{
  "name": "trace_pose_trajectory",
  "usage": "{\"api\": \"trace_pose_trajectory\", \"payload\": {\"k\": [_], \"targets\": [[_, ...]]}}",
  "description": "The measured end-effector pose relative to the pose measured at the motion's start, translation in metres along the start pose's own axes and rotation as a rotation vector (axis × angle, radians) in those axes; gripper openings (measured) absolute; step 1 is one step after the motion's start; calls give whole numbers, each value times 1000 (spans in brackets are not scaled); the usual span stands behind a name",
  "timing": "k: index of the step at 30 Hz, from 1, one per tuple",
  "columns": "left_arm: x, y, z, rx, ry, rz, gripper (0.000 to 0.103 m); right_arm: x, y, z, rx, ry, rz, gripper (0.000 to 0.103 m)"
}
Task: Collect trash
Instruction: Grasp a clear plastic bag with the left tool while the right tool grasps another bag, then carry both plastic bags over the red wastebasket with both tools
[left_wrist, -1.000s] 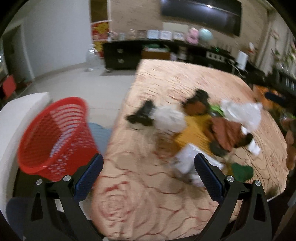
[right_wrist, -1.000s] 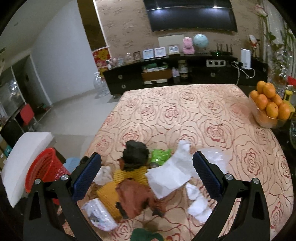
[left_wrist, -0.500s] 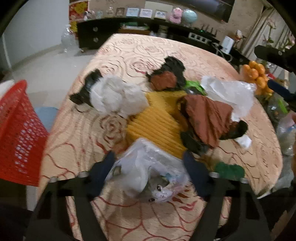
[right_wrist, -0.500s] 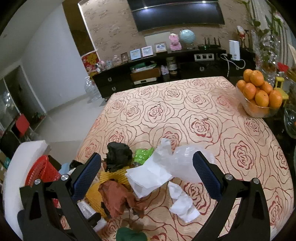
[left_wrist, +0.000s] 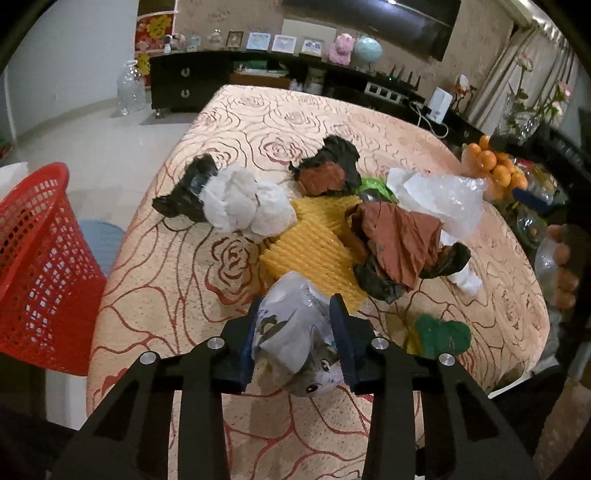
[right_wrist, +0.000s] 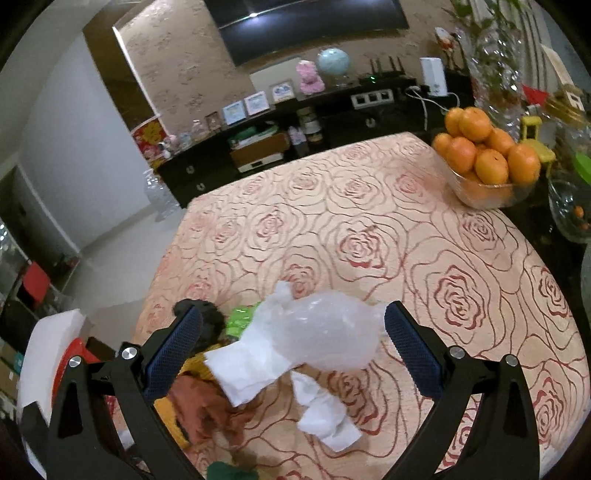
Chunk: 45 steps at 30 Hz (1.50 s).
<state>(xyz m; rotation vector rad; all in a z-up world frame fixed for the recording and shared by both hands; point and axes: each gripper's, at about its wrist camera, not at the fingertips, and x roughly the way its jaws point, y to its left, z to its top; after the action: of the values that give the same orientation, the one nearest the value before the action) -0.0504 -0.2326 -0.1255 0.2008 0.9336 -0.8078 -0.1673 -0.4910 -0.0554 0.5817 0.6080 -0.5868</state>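
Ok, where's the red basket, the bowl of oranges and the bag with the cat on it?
red basket (left_wrist: 40, 266), left wrist view, its mesh wall
bowl of oranges (right_wrist: 484, 192), right wrist view, glass rim in front
cat bag (left_wrist: 295, 332), left wrist view, its middle

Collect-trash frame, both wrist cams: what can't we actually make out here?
- Printed plastic bag, left wrist view: underside hidden by the left gripper, whose jaws have just been closing on it.
- Red basket, left wrist view: cut by the left edge; contents unseen.
- Trash pile, right wrist view: near part hidden behind the open right gripper.
- Green scrap: cut by the bottom edge.
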Motion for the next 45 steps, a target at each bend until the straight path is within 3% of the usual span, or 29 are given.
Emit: {"api": "trace_pose_trajectory", "payload": {"k": [10,13,15,19,28,32,38,45], "targets": [[-27,10,10,2,-88,31,35,43,-9,-10,-3,94,-31,94],[-29,12,11,-4,-93,32,35,58,-12,-13,1,149,-36,80],[-31,14,11,-7,-99,34,35,63,-16,-16,7,177,-50,65],[-37,19,13,-11,-122,51,35,59,-20,-14,22,166,-43,50],[-75,34,27,-15,-228,121,35,14,-5,0,-21,8,-44,48],[-99,50,35,-31,-291,197,35,1,18,3,-81,-42,0,48],[-133,86,44,-108,-365,313,35,-4,56,4,-156,-53,68,48],[-154,120,45,-179,-394,430,35,-2,123,-11,-260,-40,189,48]]}}
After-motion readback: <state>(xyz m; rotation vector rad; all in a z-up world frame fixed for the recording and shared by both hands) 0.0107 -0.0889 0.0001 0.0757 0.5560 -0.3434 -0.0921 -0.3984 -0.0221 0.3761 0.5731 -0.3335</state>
